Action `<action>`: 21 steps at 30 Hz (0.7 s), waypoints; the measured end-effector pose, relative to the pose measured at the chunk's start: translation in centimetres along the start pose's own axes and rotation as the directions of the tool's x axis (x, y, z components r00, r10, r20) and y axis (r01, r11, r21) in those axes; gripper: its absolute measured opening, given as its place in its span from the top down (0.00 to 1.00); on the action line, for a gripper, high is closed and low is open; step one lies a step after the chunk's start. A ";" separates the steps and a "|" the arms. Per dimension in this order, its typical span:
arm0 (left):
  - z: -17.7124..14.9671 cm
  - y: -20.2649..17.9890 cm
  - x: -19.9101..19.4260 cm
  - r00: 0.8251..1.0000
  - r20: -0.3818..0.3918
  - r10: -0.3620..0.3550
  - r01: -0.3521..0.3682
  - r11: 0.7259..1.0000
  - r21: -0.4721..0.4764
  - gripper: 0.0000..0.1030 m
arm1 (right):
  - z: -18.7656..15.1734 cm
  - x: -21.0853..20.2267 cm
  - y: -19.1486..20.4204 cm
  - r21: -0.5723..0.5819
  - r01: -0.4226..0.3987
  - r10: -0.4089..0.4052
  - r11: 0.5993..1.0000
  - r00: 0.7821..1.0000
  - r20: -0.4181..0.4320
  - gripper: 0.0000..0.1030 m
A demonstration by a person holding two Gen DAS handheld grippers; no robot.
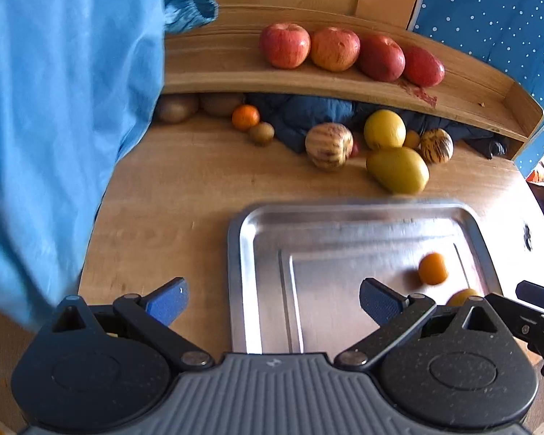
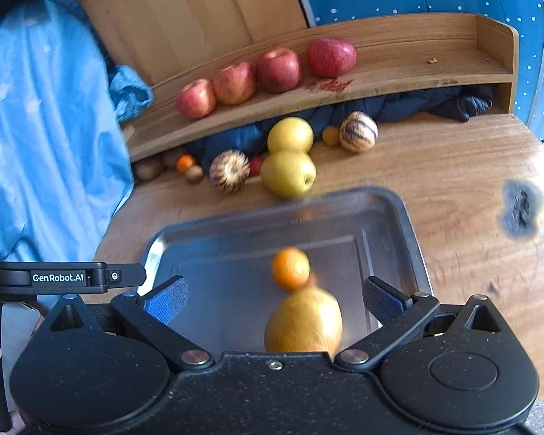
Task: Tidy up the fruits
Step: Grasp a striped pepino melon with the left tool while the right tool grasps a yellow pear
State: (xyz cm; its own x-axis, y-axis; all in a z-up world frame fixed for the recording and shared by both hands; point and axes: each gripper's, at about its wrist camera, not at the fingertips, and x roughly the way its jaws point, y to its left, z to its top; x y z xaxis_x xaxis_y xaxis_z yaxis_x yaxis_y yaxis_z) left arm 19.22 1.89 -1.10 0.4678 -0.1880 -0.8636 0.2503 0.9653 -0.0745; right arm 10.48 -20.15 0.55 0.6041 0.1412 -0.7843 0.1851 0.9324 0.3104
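Note:
A steel tray (image 1: 261, 224) (image 2: 391, 210) lies on the wooden table. In it sit a small orange (image 1: 432, 268) (image 2: 290, 267) and a larger yellow-brown fruit (image 2: 303, 320) (image 1: 462, 296). My right gripper (image 2: 273, 302) is open above the tray's near end, the yellow-brown fruit lying between its fingers, untouched. My left gripper (image 1: 273, 302) is open over the tray's left rim, holding nothing. Behind the tray lie a yellow mango (image 1: 397, 169) (image 2: 288, 173), a yellow round fruit (image 1: 384, 129) (image 2: 290, 135), two striped melons (image 1: 329, 145) (image 2: 358, 131), a tangerine (image 1: 245, 117) and kiwis (image 1: 262, 133).
Several red apples (image 1: 333, 49) (image 2: 257, 72) line a raised wooden shelf (image 1: 214, 76). Dark blue cloth (image 1: 308, 112) is stuffed under it. A blue garment (image 1: 54, 108) (image 2: 43, 145) hangs at the left. A dark knot (image 2: 520, 210) marks the table at the right.

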 end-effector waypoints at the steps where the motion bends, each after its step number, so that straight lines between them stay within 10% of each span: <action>1: 0.7 0.1 0.4 1.000 0.002 -0.007 0.007 1.000 0.010 0.01 | 0.4 0.5 0.0 0.005 0.010 -0.010 1.000 1.000 0.006 0.01; 21: 11.3 -0.4 12.0 0.965 -0.050 -0.257 0.261 0.957 0.127 0.01 | 6.3 10.1 3.1 -0.178 0.222 -0.229 0.959 0.973 -0.020 0.01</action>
State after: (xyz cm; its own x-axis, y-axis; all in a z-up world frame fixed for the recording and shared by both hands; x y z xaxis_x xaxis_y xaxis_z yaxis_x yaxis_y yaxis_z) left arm 34.32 -2.85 -5.83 0.3447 -0.4202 -0.8394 0.4692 0.8516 -0.2336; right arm 22.06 -17.97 -3.04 0.5299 -0.0696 -0.8452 0.1738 0.9844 0.0279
